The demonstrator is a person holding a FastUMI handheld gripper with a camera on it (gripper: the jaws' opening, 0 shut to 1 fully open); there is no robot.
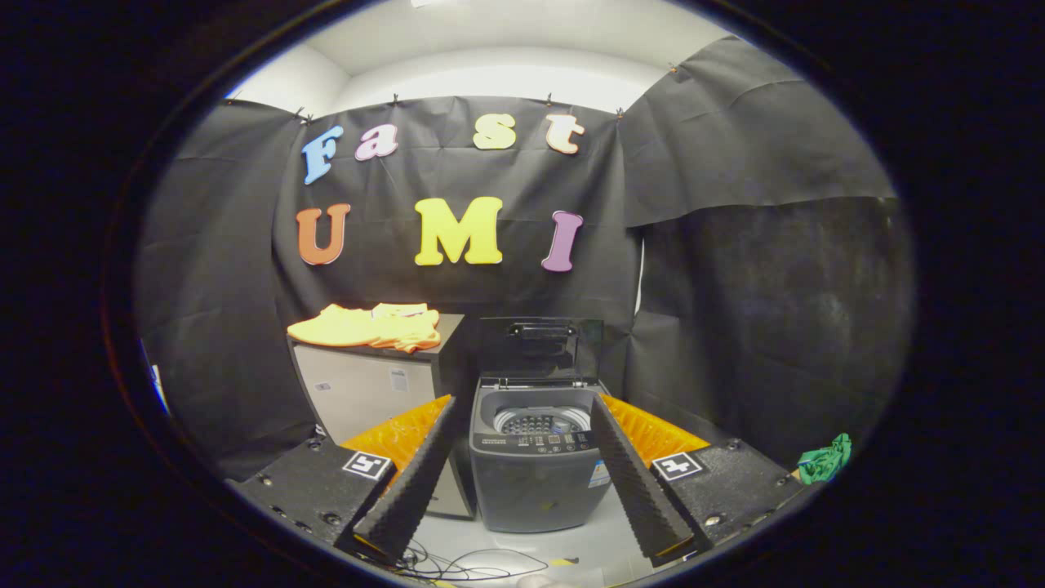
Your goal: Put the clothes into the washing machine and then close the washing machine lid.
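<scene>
A grey top-loading washing machine (531,469) stands on the floor straight ahead, framed between my two fingers. Its lid (540,349) is raised upright at the back and the drum (541,421) shows inside. Orange and yellow clothes (367,327) lie spread flat on top of a pale cabinet (367,388) to the left of the machine, well beyond the left finger. My gripper (524,404) is open, with nothing between its fingers, still some way back from the machine and the clothes.
A crumpled green cloth (826,459) lies off to the right, past the right finger. Cables (465,563) trail on the pale floor in front of the machine. Black cloth walls close in the booth behind and on both sides.
</scene>
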